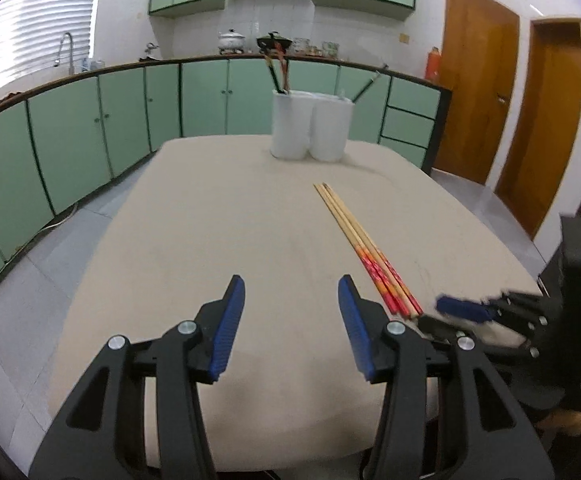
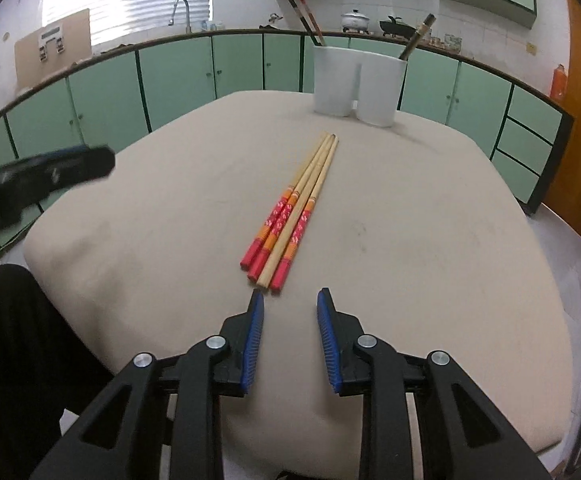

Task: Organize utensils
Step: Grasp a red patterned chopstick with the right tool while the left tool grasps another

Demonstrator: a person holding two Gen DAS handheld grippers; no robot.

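Note:
Several wooden chopsticks with red and orange patterned ends [image 2: 290,216] lie bundled on the beige table [image 2: 430,248], pointing toward a white two-compartment holder [image 2: 358,82] at the far edge. The holder has dark chopsticks in its left part and one in its right part. My right gripper [image 2: 290,300] is open, just short of the chopsticks' near ends. My left gripper [image 1: 292,288] is open and empty over bare table, left of the chopsticks [image 1: 364,252]. The holder [image 1: 312,126] stands far ahead. The right gripper [image 1: 450,312] shows blurred at the right.
Green kitchen cabinets [image 1: 110,120] with a counter, a sink and pots curve behind the table. Wooden doors [image 1: 510,112] stand at the right. The left gripper [image 2: 62,164] appears blurred at the left of the right wrist view.

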